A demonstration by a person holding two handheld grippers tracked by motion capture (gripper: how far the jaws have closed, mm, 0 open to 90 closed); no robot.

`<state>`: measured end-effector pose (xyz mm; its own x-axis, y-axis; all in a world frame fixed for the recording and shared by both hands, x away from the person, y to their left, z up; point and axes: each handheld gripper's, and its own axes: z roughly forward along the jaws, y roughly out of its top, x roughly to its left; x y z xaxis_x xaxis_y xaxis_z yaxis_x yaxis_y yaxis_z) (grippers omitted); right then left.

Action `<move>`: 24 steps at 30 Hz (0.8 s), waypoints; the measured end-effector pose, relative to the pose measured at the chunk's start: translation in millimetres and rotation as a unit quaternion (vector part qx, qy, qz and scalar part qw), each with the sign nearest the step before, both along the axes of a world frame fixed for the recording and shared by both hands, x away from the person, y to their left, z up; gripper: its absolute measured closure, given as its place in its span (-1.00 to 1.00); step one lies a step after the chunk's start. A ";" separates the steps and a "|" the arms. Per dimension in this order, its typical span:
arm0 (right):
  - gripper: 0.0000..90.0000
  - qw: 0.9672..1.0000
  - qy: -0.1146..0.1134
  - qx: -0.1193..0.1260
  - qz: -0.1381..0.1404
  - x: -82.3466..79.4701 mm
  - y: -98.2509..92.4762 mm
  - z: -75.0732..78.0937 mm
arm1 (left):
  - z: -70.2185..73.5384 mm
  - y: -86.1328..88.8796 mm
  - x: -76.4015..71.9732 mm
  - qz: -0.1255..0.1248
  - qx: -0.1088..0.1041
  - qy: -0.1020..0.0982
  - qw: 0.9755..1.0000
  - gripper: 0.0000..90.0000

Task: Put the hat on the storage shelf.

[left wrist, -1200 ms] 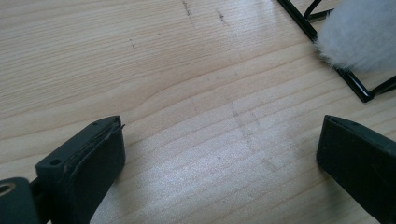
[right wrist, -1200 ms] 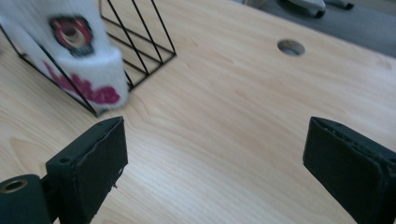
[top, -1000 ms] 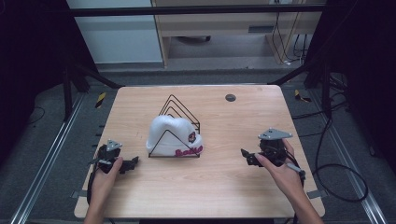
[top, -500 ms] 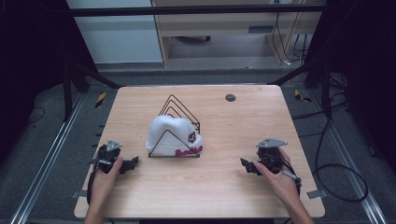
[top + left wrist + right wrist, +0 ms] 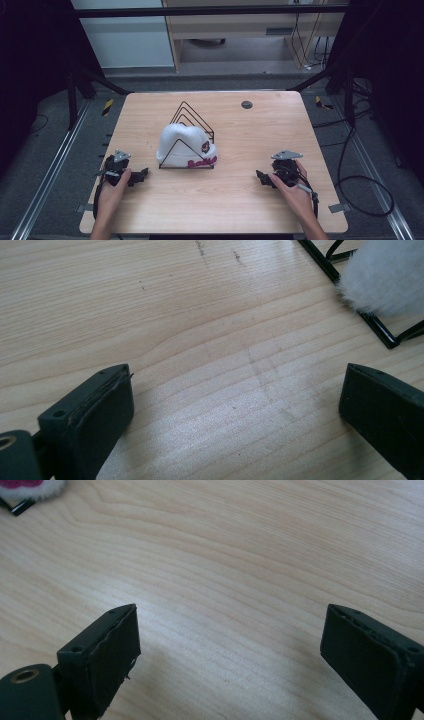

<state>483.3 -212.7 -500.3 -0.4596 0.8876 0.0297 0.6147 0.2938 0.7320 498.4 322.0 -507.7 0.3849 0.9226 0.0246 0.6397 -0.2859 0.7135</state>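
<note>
Seen from the high view, both forearms come in from the six o'clock edge. The left hand [image 5: 111,192] grips the left tool [image 5: 141,175] at about eight o'clock, its tips pointing toward three o'clock. The right hand [image 5: 290,187] holds the right tool [image 5: 261,177] at about four o'clock, tips pointing toward nine o'clock. In each tool's own view the two black jaws stand wide apart with nothing between them, low over the tabletop [image 5: 240,200].
</note>
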 end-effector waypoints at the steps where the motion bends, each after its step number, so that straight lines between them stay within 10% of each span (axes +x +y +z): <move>1: -0.79 1.000 0.000 0.000 0.000 0.0 0.0 0.0 | 0.0 0.0 0.0 0.000 0.000 0.000 1.000 -0.99; 24: -0.84 1.000 -0.009 -0.013 -0.024 3.4 6.9 -11.8 | 0.0 0.2 -0.2 -0.001 0.001 0.000 1.000 -0.99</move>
